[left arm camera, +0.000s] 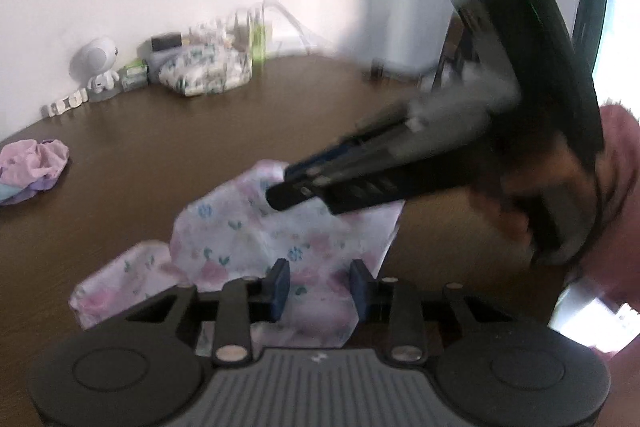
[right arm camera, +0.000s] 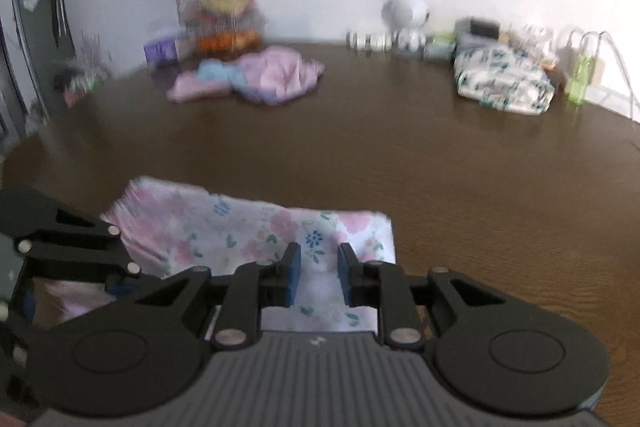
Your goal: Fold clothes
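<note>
Garment: the floral cloth [right arm camera: 248,239] lies on the brown table [right arm camera: 440,167], just in front of both your grippers and partly under them.
Left tongs: your left gripper [left arm camera: 320,287] stands with its jaws parted above the cloth, gripping nothing.
Right tongs: your right gripper [right arm camera: 318,277] is likewise released, pads apart over the fabric; in the left wrist view its fingers reach toward the cloth's far edge.
Handling: you can expect it to be light, thin and limp; it will sag and crease, so it likely needs both grippers.
Where to grip: pinch an edge or corner, not the middle.
Long axis: in the right wrist view it runs left to right across the picture, the right edge straight, the left end rumpled.
Other clothes: a pink and lilac heap [right arm camera: 256,77] waits far back.
</note>
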The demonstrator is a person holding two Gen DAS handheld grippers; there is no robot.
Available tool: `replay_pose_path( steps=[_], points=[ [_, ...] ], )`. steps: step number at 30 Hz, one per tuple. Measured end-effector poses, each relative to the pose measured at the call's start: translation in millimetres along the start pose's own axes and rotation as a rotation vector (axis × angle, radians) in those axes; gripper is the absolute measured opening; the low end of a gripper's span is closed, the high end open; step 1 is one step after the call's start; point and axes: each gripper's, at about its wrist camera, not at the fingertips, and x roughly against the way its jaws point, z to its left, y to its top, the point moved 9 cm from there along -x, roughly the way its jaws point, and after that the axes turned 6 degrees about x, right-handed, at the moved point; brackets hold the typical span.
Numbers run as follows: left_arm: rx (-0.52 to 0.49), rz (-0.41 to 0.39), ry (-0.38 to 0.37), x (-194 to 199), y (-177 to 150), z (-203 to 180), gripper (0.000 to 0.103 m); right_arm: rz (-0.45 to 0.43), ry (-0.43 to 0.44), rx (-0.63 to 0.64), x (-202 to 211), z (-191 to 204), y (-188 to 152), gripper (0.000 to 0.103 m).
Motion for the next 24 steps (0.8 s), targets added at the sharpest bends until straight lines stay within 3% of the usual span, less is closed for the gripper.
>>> replay_pose_path(
  steps=[4, 7, 9, 12, 17, 19, 21, 24],
  points=[
    [0.028, -0.063, 0.043, 10, 32, 24, 0.030, -0.018, -0.030, -0.006, 26, -4, -7, 0.020],
    [0.041, -0.032, 0.028, -6, 39, 33, 0.027, 0.013, -0.047, -0.013, 29, -4, -26, 0.020],
    [0.036, -0.005, 0.045, -23, 39, 37, 0.011, 0.031, -0.045, -0.036, 29, -5, -38, 0.020],
    [0.045, 0.048, 0.056, -41, 28, 44, 0.010, 0.057, -0.041, -0.062, 24, -7, -53, 0.021],
    [0.116, 0.074, 0.032, -51, 15, 56, 0.011, 0.051, -0.040, -0.068, 23, -4, -57, 0.021],
    [0.143, 0.054, 0.018, -40, 18, 60, 0.014, 0.040, -0.041, -0.074, 26, -5, -55, 0.021],
    [0.148, 0.012, 0.006, -21, 26, 62, 0.026, -0.002, -0.016, -0.071, 37, 0, -49, 0.021],
    [0.145, -0.022, -0.007, -3, 34, 63, 0.029, -0.069, 0.024, -0.065, 55, 9, -39, 0.023]
  ],
)
